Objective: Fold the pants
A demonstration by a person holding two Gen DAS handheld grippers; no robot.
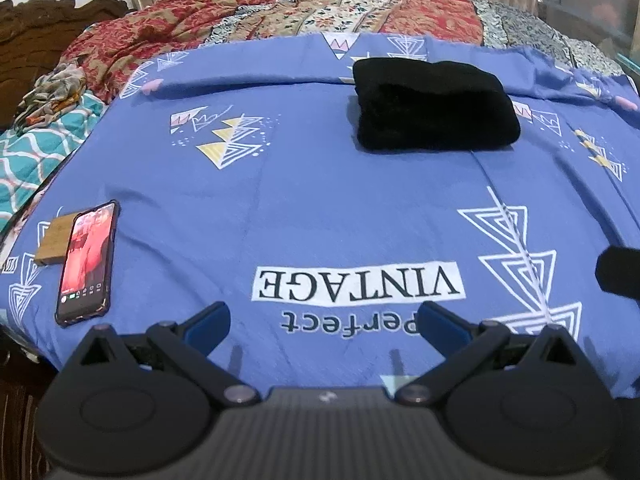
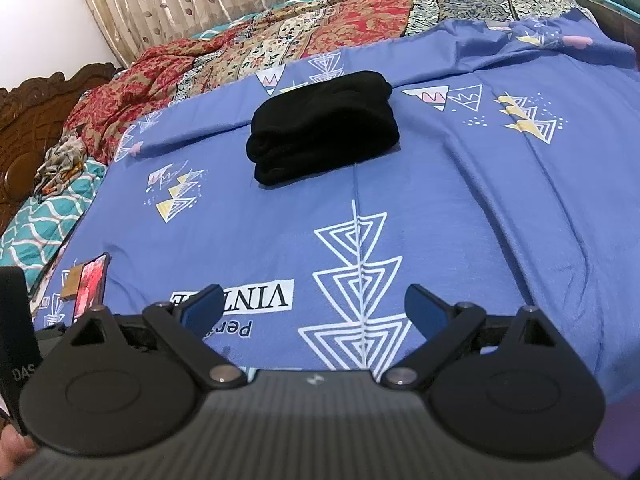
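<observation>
Black pants (image 1: 434, 106) lie folded into a thick rectangular bundle on the blue printed bedsheet (image 1: 320, 200), towards the far side of the bed. The right wrist view shows the same bundle (image 2: 324, 126) a bit left of centre. My left gripper (image 1: 324, 320) hovers open over the sheet's near edge, far short of the pants, with nothing between its blue fingertips. My right gripper (image 2: 314, 308) is also open and empty, held low over the near part of the sheet (image 2: 480, 220). A dark part of the right gripper (image 1: 618, 272) shows at the right edge of the left wrist view.
A phone (image 1: 86, 262) with a lit screen lies on the sheet at the near left, beside a small brown block (image 1: 54, 242). A red patterned quilt (image 1: 240, 20) is heaped along the far side. A teal blanket (image 1: 36, 152) and carved wooden headboard (image 2: 36, 120) are at left.
</observation>
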